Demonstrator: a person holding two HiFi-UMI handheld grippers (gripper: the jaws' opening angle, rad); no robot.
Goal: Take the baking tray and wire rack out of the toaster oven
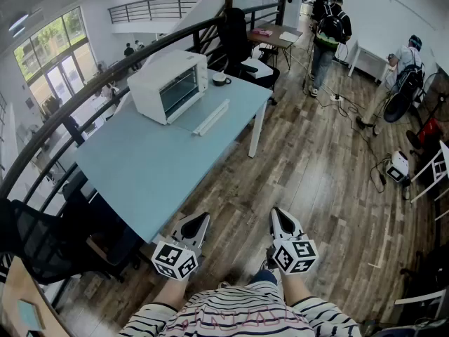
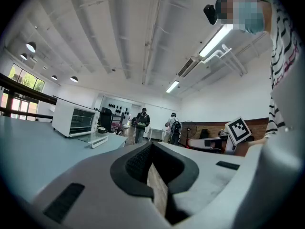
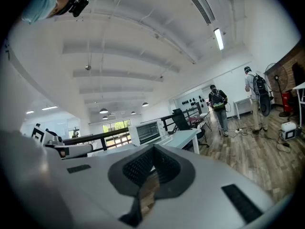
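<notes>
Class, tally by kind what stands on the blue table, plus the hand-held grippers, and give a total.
Toaster oven: 1
Dark bowl: 1
Grippers (left gripper, right gripper): 2
Total: 4

Pale blue table [image 1: 161, 167], white toaster oven [image 1: 168, 84] on it, dark cup [image 1: 221, 80] beside

Illumination is bright and even, from ceiling tube lights [image 2: 217, 39] and daylit windows [image 1: 52, 55]. Fisheye curvature is strong; corners vignette dark and the near foreground is soft.
</notes>
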